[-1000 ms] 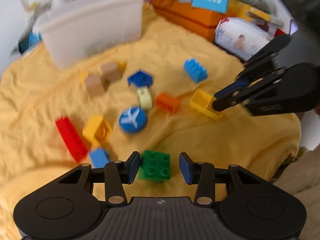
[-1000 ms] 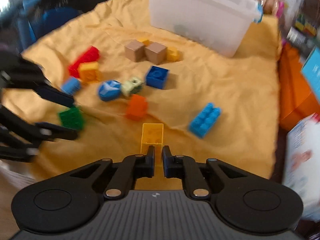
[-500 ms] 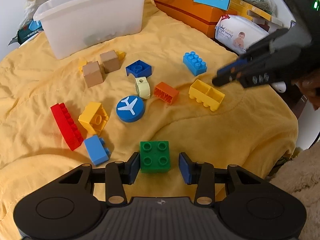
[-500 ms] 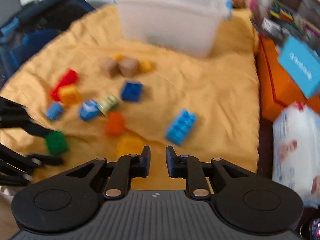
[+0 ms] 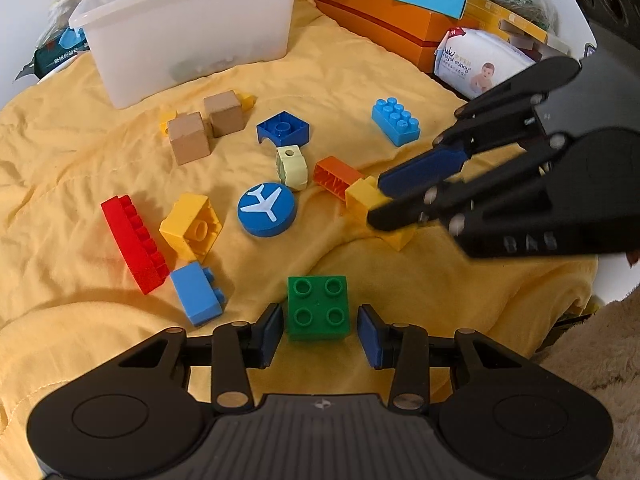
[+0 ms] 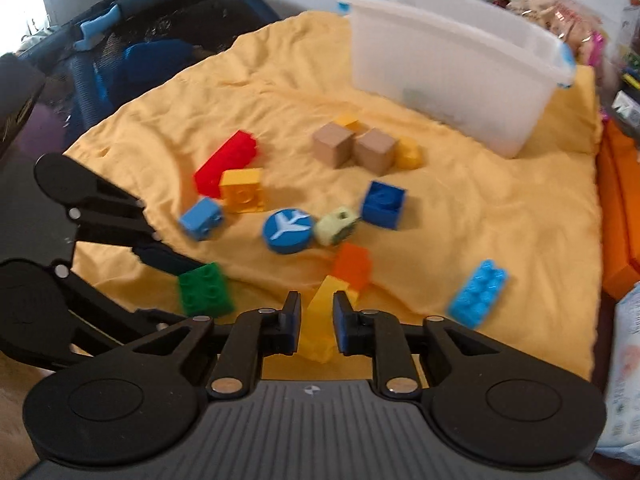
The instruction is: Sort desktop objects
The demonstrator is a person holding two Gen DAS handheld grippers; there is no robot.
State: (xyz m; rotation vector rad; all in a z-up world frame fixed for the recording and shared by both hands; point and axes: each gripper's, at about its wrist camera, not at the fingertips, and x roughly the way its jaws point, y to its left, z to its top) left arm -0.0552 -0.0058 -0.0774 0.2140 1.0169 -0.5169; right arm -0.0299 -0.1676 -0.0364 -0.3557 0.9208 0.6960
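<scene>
On the yellow cloth a green four-stud brick sits between the pads of my left gripper. A narrow gap shows on each side, so that gripper is open. The same green brick shows in the right wrist view. My right gripper straddles a yellow brick, its jaws opening and not pressing on it. From the left wrist view the right gripper reaches in from the right over that yellow brick. A white plastic bin stands at the back.
Loose on the cloth lie a red brick, a yellow square brick, a small light blue brick, an aeroplane disc, an orange brick, a dark blue brick and two wooden cubes. Orange boxes and a wipes pack line the right edge.
The right gripper drew away from the yellow brick, then came back over it, and its jaws went from shut to parted. The left gripper stayed around the green brick.
</scene>
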